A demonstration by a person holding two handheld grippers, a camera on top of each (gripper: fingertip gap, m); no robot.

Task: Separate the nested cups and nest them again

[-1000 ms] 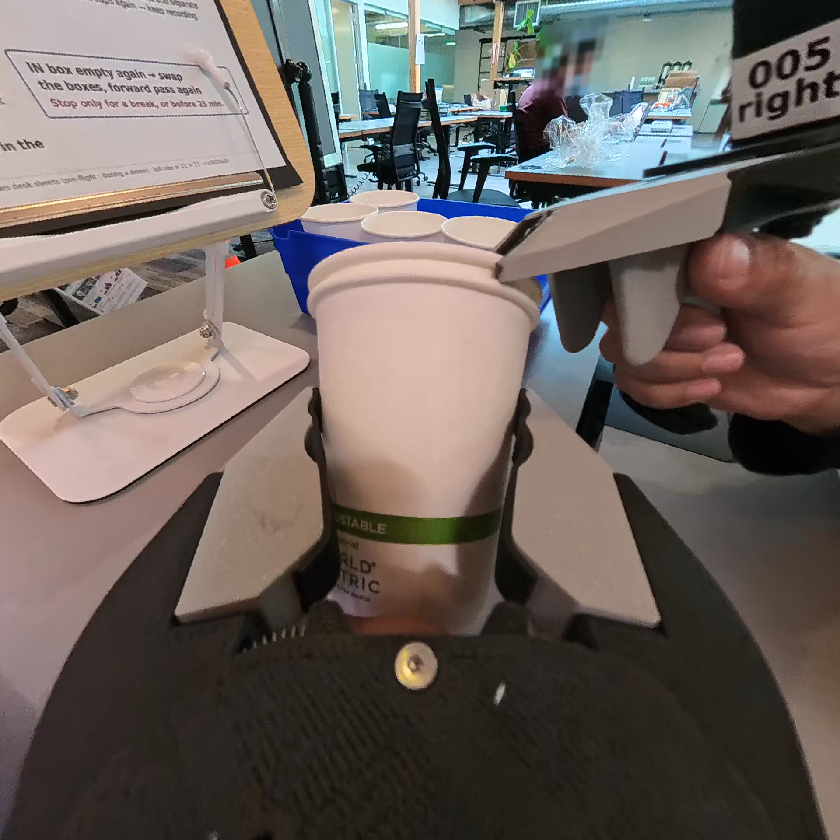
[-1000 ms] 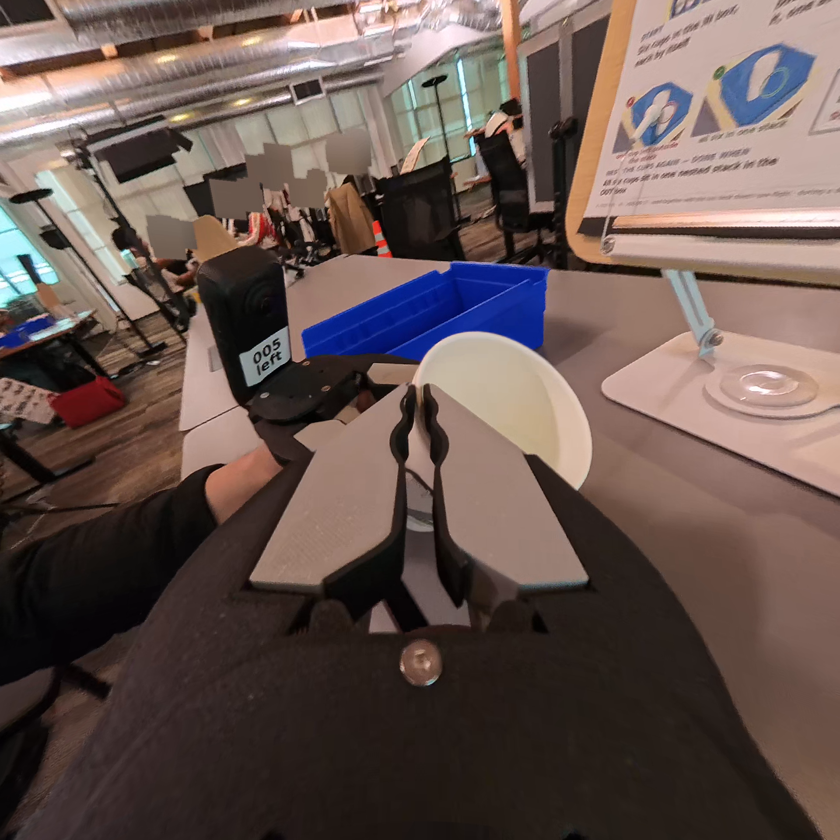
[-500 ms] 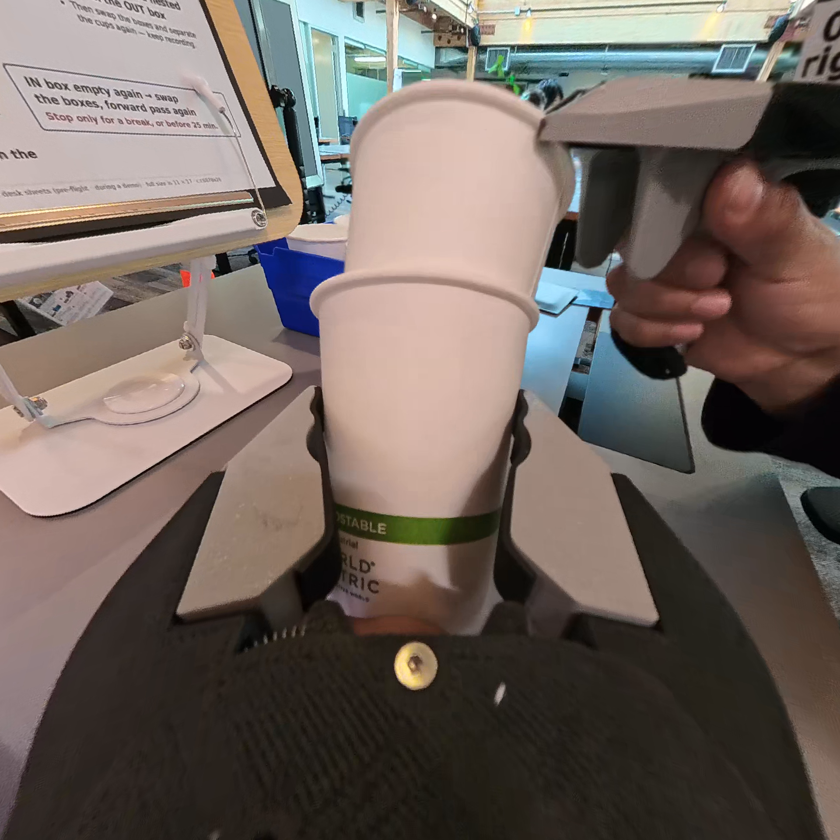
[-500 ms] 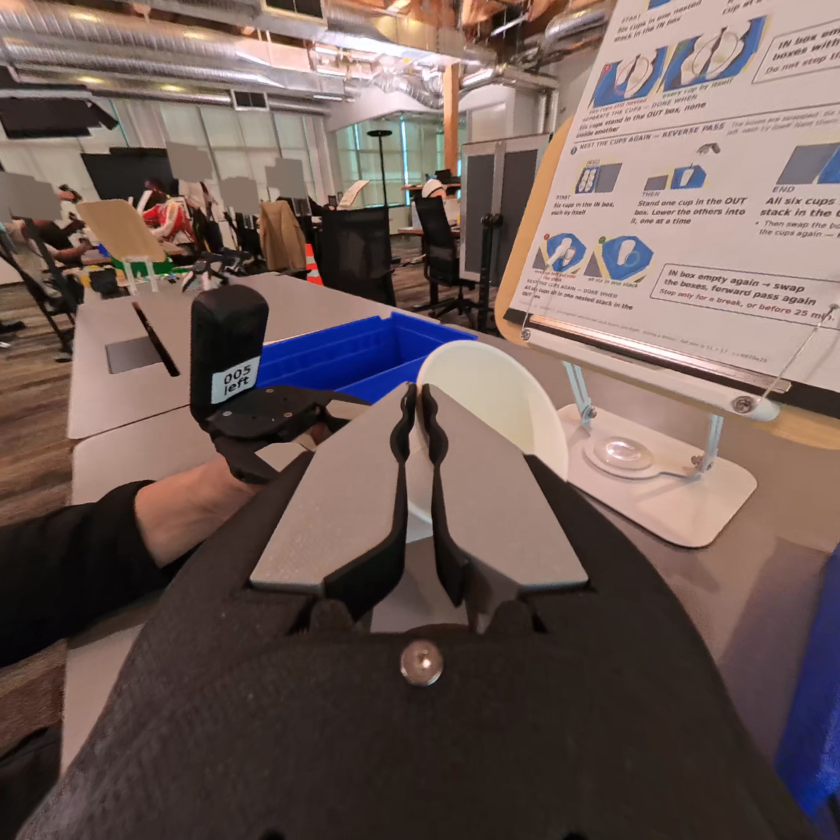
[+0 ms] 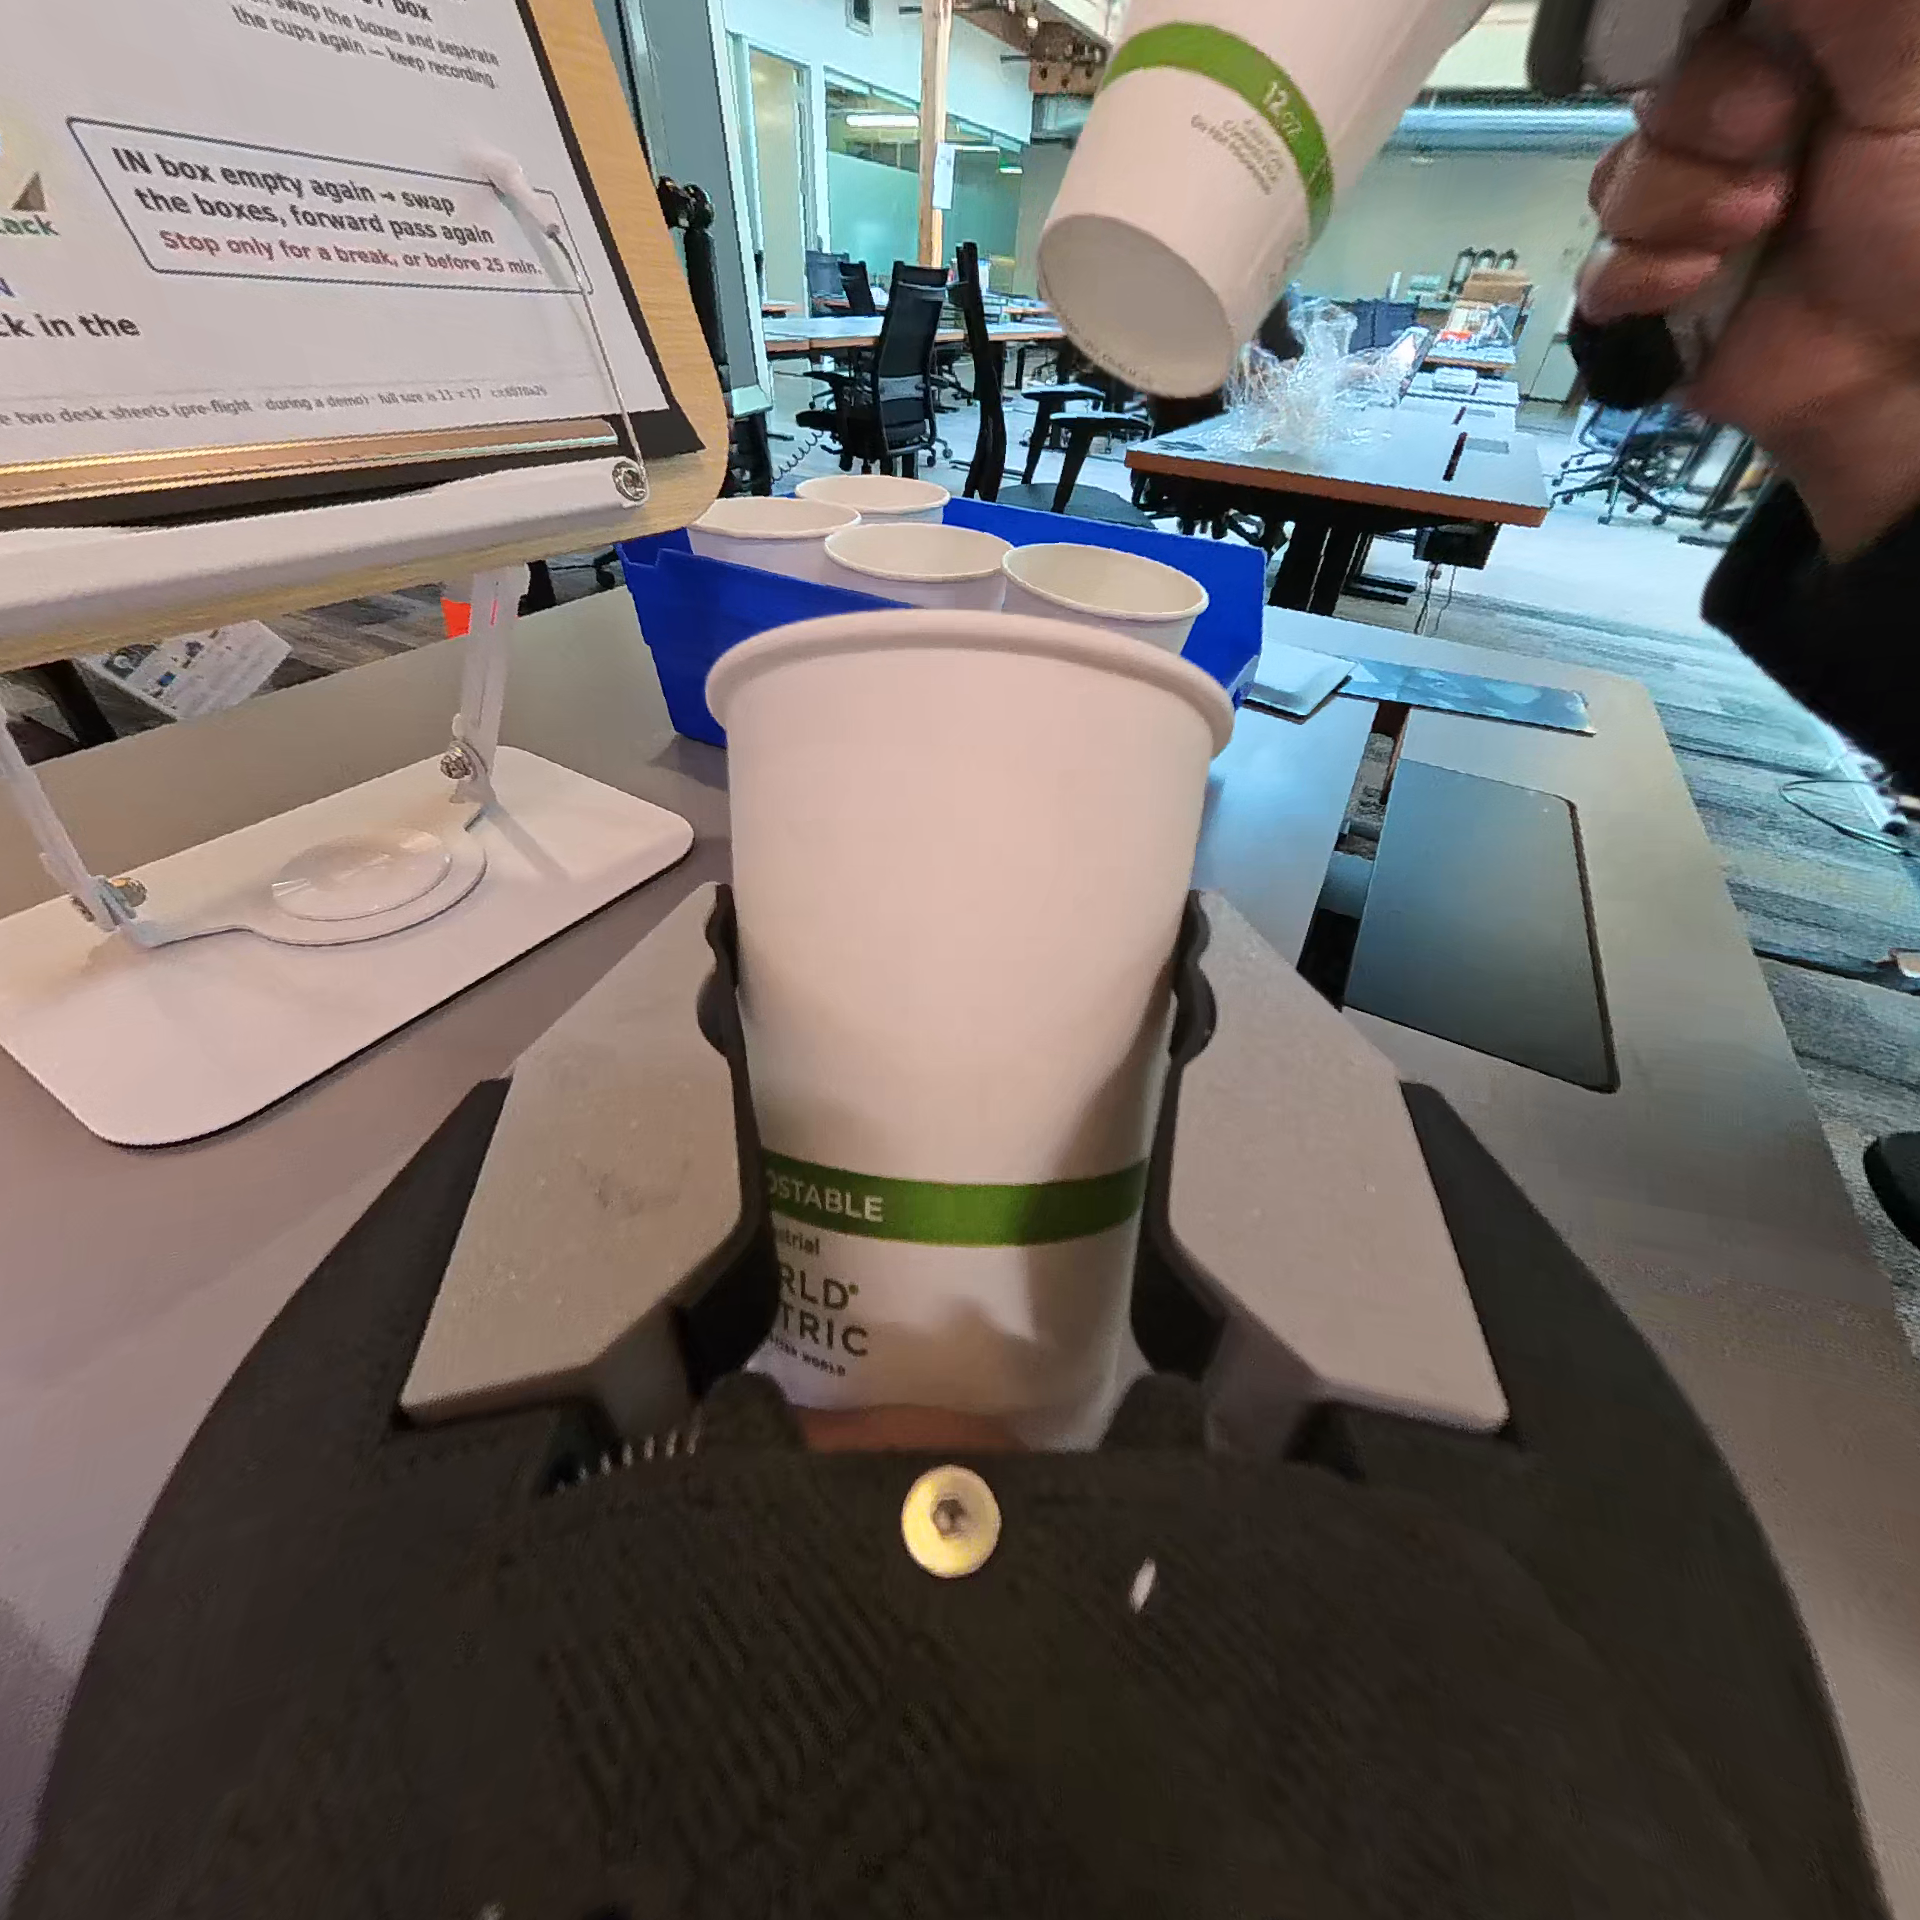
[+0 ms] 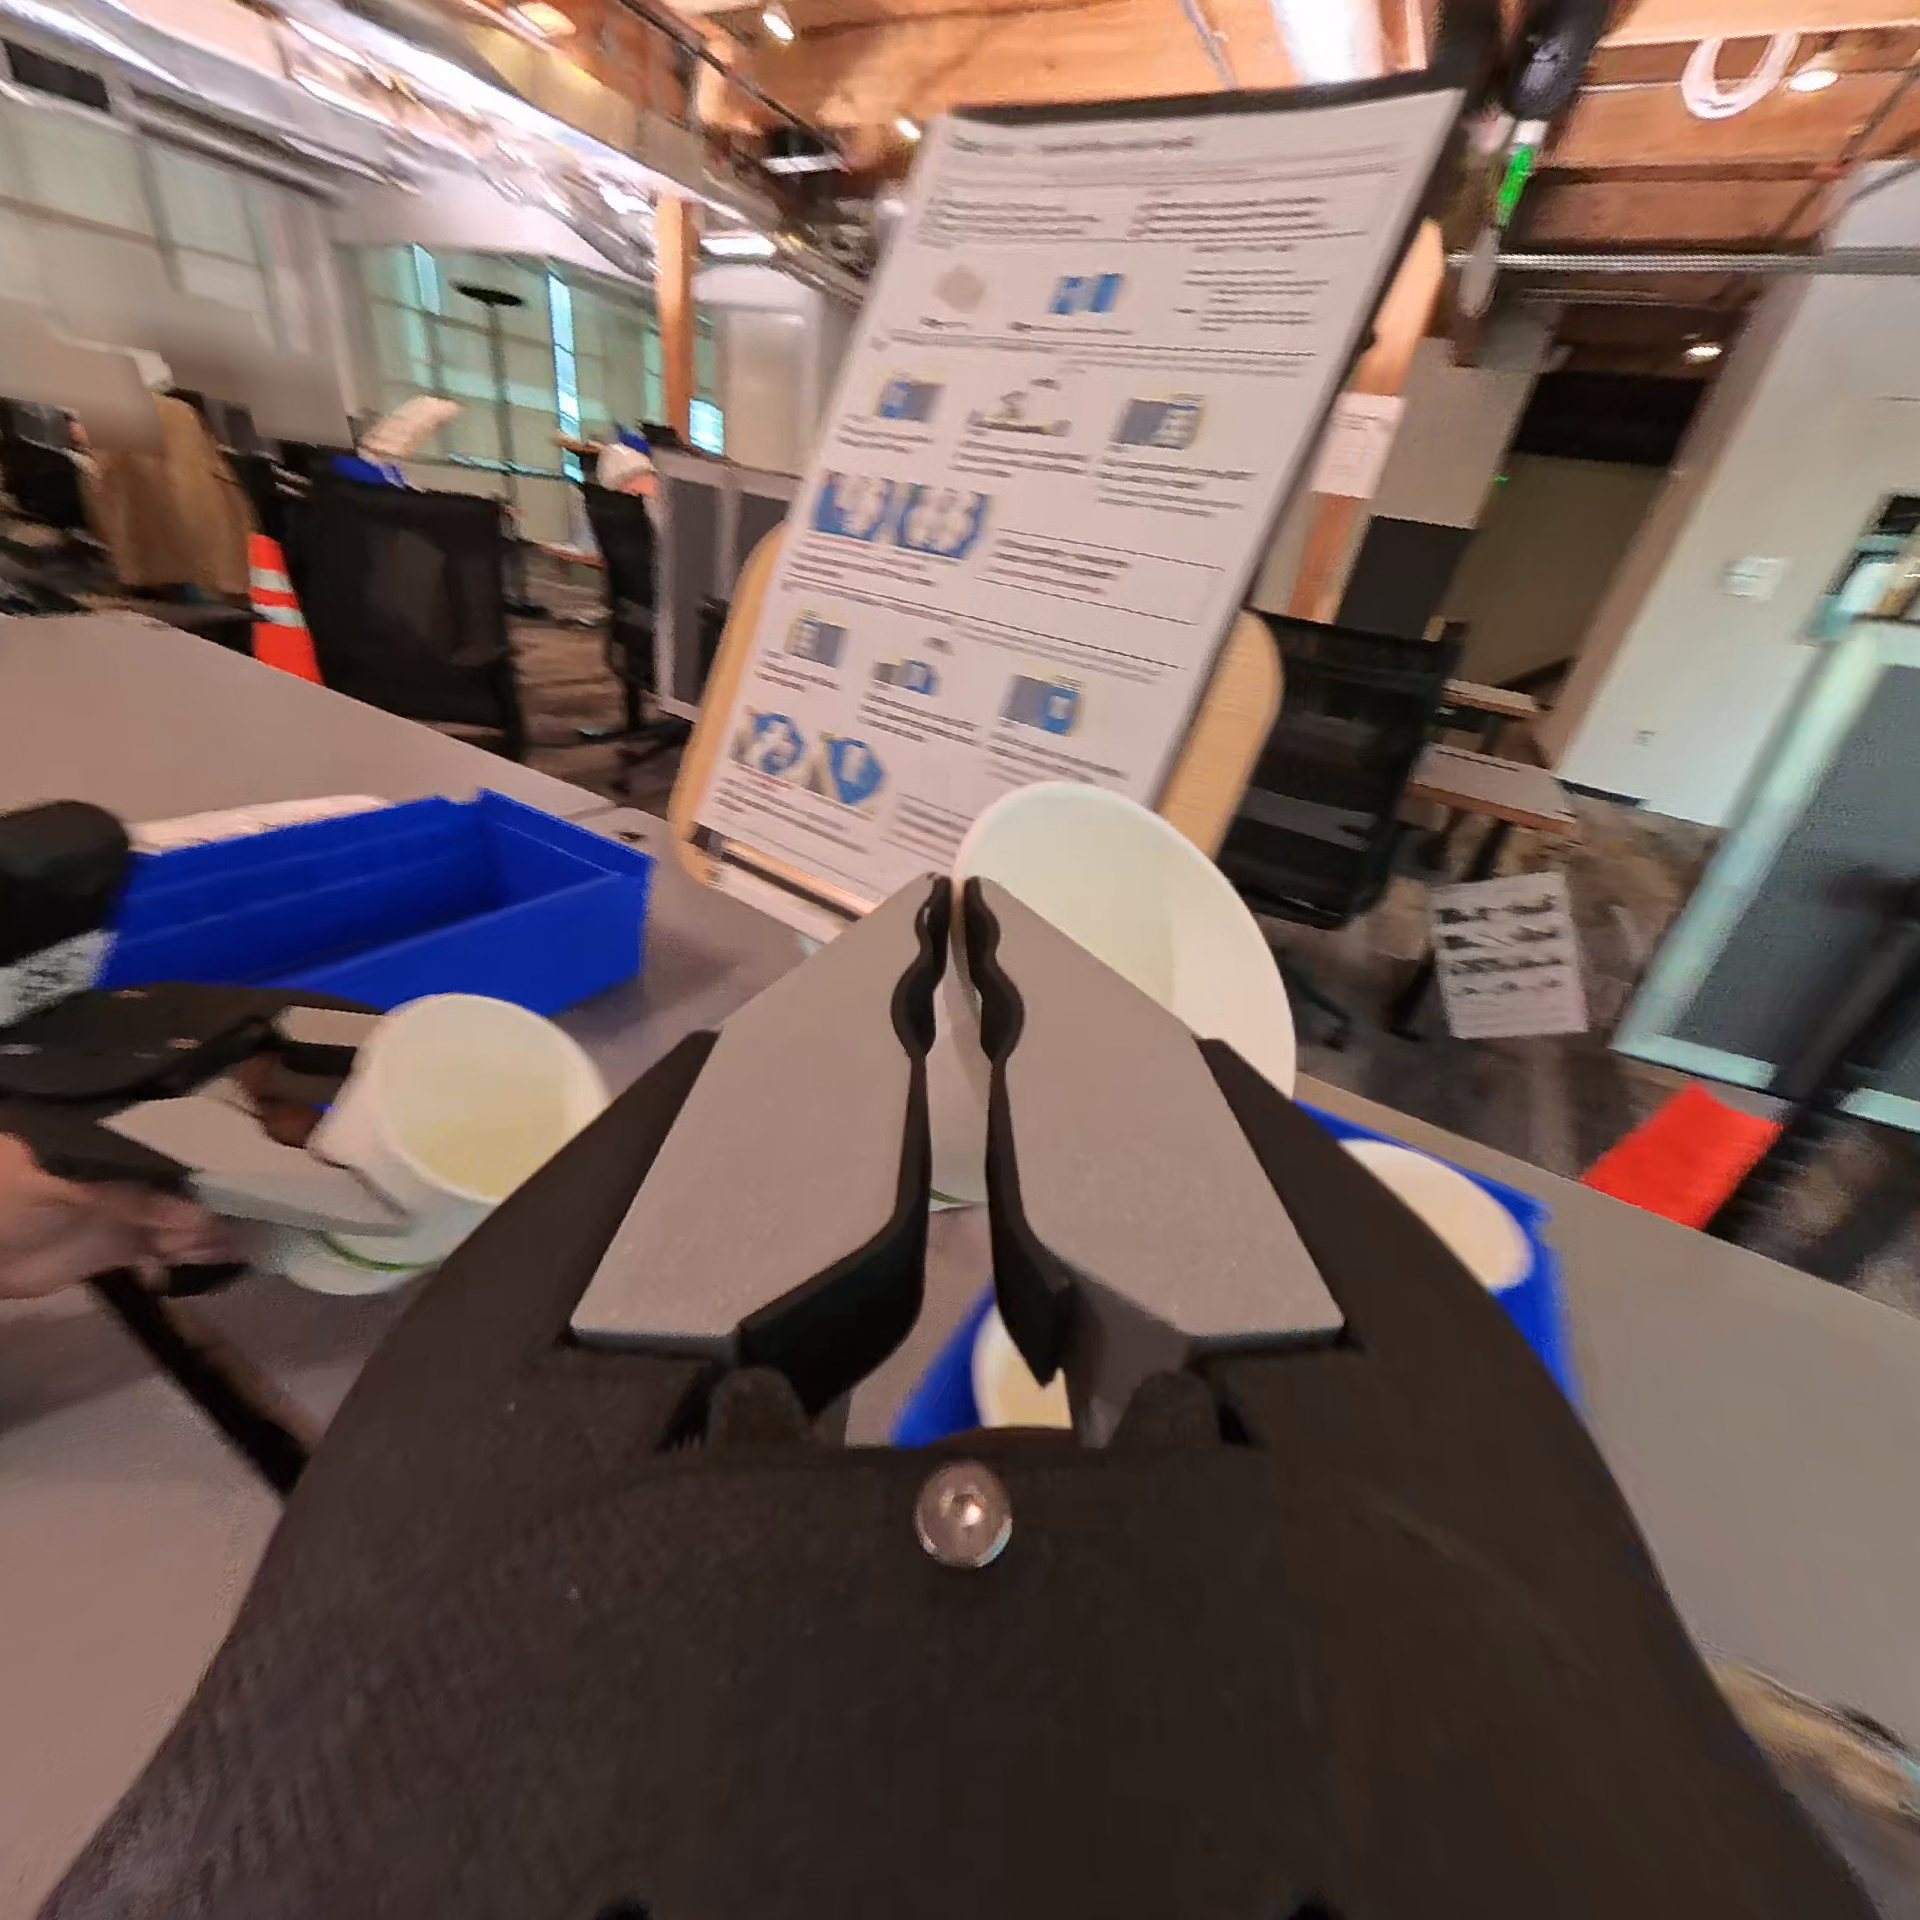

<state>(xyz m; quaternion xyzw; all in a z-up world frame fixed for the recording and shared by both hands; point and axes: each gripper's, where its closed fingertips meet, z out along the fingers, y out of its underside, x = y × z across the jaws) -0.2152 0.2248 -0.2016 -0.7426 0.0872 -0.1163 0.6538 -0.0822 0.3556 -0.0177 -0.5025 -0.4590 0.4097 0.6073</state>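
Observation:
My left gripper (image 5: 956, 997) is shut on a white paper cup with a green band (image 5: 961, 935), holding it upright by its sides; this cup also shows in the right wrist view (image 6: 468, 1101). My right gripper (image 6: 951, 899) is shut on the rim of a second white cup (image 6: 1132, 935). That cup (image 5: 1205, 197) hangs tilted in the air above and right of the held cup, fully apart from it. Several more white cups (image 5: 914, 551) stand in a blue bin (image 5: 707, 644) behind, which also shows in the right wrist view (image 6: 1538, 1236).
A white stand (image 5: 312, 914) with an instruction sheet (image 5: 291, 229) is at the left on the grey table (image 5: 1662, 1247). A second blue bin (image 6: 395, 914) lies beyond the left gripper. A dark inset panel (image 5: 1475, 925) is at right. My right fingertips sit around 25 cm from my left ones.
My right gripper has lifted the inner cup up and out of the cup in my left gripper. The two cups are now apart, and the lifted cup has swung up and right.

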